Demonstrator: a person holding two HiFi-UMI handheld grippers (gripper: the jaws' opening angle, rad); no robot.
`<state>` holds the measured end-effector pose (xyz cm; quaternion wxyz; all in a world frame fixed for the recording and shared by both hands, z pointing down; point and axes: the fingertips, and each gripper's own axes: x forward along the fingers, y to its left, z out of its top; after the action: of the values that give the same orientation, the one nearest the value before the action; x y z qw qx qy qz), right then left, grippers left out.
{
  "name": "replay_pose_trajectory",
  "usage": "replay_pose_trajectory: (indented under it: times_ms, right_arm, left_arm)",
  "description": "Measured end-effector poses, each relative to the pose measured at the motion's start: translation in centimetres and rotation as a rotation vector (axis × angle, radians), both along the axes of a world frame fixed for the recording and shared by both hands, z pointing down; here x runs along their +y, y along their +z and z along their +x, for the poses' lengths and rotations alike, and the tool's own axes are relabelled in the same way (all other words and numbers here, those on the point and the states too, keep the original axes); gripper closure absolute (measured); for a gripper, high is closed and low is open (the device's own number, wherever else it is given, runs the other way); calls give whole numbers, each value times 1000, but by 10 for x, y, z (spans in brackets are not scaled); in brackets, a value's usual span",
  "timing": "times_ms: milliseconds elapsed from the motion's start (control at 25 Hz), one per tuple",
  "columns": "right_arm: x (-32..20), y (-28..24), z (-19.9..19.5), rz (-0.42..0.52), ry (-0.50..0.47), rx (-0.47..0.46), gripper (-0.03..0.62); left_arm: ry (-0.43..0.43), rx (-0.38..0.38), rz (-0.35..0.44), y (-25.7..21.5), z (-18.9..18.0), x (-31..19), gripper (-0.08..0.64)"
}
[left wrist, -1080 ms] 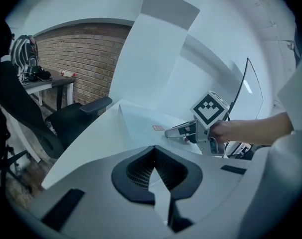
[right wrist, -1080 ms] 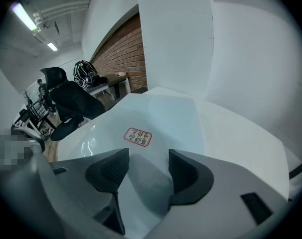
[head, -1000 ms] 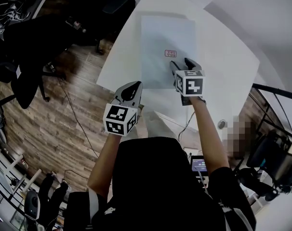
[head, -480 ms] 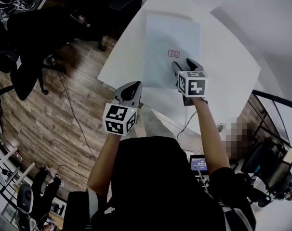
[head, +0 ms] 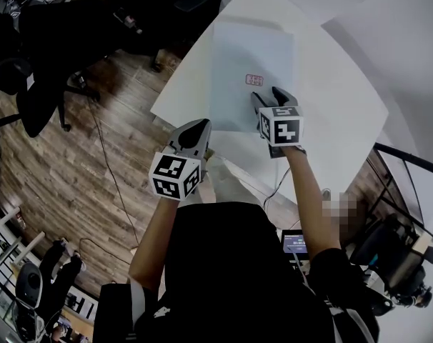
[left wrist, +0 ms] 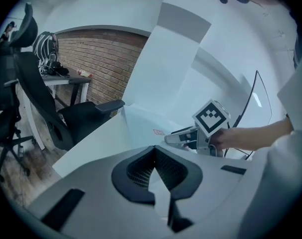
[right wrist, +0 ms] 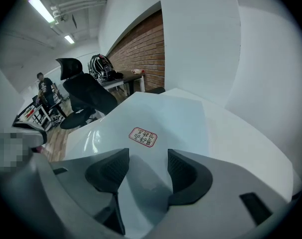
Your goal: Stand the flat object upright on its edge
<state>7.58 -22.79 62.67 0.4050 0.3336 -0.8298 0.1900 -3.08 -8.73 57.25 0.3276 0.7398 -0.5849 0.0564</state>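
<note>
While it lies flat on the white table [head: 331,98], the pale glossy panel [head: 245,48] looks thin, light, fairly stiff and slippery, so its near edge seems the place to pinch. The right gripper [head: 268,96] hovers there, jaws apart around nothing. The left gripper [head: 193,128] is closed and empty. A small red label [head: 254,80] sits just beyond.

Left tongs [left wrist: 153,159] closed, right tongs [right wrist: 147,159] seemingly parted.

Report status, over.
Left hand-held gripper shut, empty, by table edge. Right hand-held gripper open over near edge of sheet. Sheet flat on table. Nothing blocking.
</note>
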Motion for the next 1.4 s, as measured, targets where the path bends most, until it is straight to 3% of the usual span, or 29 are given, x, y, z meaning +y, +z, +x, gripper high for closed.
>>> replay_pose_trajectory:
  times_ms: [160,400,840,1400]
  right_arm:
    - [6,0,-21,0,-52,1,334]
    - [21,0,-52,11,-152,1,336]
    - [59,-1,-103,17,-354,-1,336]
    - [93,-4,-136,43,-515,4,346]
  left_arm:
    - [-41,20,2,-2,-15,6,551]
    - [-92,-46,-47,6,-36,20,549]
    - [-237,17,-68,10,-79,50,549]
    - [-378,117,-80,27,-117,87,543]
